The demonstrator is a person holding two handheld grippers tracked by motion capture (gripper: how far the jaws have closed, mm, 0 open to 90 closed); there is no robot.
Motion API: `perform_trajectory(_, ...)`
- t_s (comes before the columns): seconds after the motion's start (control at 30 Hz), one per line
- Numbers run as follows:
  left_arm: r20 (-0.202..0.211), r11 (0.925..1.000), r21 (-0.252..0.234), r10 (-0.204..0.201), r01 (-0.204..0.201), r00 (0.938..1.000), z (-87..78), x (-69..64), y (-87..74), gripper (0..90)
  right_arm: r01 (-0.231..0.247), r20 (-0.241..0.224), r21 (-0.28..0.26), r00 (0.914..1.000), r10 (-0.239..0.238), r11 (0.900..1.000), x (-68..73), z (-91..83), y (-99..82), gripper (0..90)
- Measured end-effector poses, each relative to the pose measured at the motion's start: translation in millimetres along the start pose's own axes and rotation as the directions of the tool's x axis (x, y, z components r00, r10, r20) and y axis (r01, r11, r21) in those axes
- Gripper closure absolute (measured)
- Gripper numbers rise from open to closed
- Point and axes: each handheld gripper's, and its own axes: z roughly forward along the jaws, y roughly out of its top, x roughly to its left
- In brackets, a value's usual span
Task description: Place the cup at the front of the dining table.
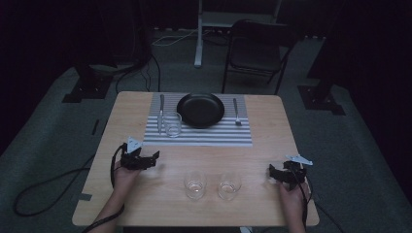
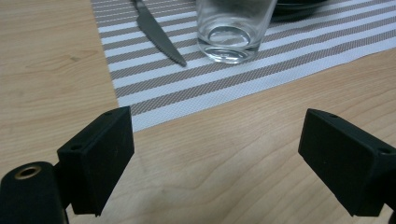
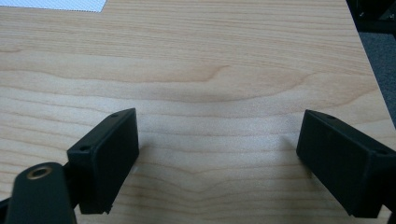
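Holding L gripper (image 1: 154, 157) wide apart, empty, facing glass (image 2: 232, 29) on placemat (image 2: 243, 79); R gripper (image 1: 272, 173) likewise gaping. Risking tipping glass w/ hasty approach, clipping knife (image 2: 156, 31) alongside.

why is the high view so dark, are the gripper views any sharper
High view: dim, soft, murky room; the placemat is brightest. Left gripper view: bright and crisp, glare on the glass base. Right gripper view: sharp wood grain on the table, faint shadows by the jaws.

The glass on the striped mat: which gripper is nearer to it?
Left. The left gripper sits just below the mat, near the glass; the right gripper is far off by the table's right edge.
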Motion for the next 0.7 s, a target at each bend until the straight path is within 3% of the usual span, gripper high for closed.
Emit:
perform_trajectory(0.27,-0.003,1.0000,0.003,0.002,-0.002,1.0000,-9.8,1.2,-8.1,11.1,0.000,0.000,0.000,1.0000,0.000,1.0000,0.0,0.0,0.0,12.4)
perform_trajectory(0.5,0.001,0.9998,-0.002,-0.020,0.020,0.9998,-18.9,5.6,-18.0,11.1,-0.001,0.000,0.000,1.0000,0.001,1.0000,0.1,0.0,0.0,12.4)
perform_trajectory(0.7,-0.017,0.9996,-0.012,-0.026,0.026,0.9995,-26.6,8.6,-26.1,11.1,-0.002,0.000,0.000,1.0000,0.002,1.0000,0.1,0.0,0.0,12.4)
